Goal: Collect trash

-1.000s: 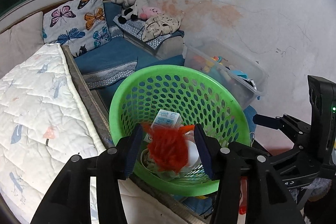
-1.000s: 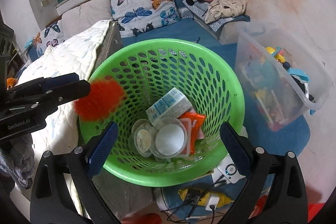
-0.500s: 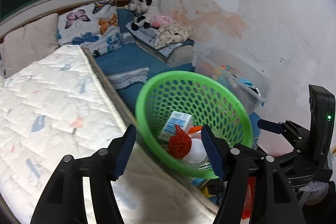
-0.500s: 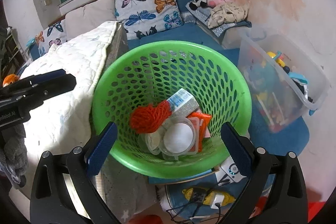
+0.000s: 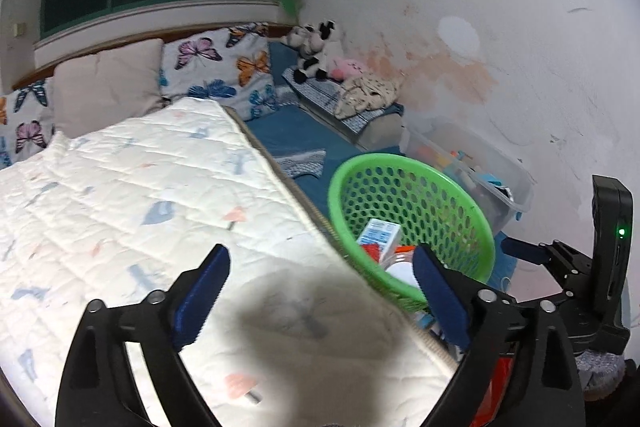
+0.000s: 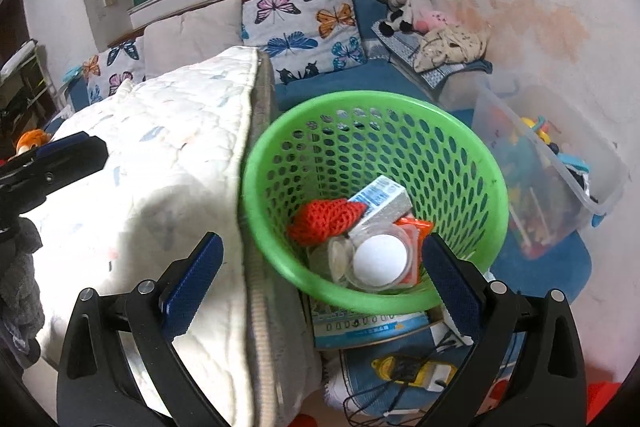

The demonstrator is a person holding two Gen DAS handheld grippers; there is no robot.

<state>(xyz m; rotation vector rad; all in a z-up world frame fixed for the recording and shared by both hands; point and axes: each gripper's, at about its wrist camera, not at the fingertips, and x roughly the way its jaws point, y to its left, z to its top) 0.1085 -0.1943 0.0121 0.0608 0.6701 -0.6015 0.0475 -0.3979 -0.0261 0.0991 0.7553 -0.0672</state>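
Observation:
A green perforated basket [image 6: 472,163] stands beside the bed and also shows in the left wrist view [image 5: 404,167]. In it lie a red net [image 6: 326,217], a blue-and-white carton [image 6: 382,201], a clear cup with a white lid [image 6: 380,261] and an orange wrapper [image 6: 416,227]. My right gripper [image 6: 320,275] is open and empty, just in front of the basket's near rim. My left gripper [image 5: 320,291] is open and empty above the white quilt [image 5: 140,211], left of the basket.
A clear plastic bin [image 6: 552,163] of toys stands right of the basket. Butterfly pillows [image 6: 304,23] and stuffed toys [image 6: 404,3] lie at the back. A box [image 6: 360,323] and a yellow power strip with cables [image 6: 412,371] lie under and in front of the basket.
My left gripper let go of the red net, which dropped into the basket. It then opened wide and drew back left over the quilt. My right gripper stayed open by the basket.

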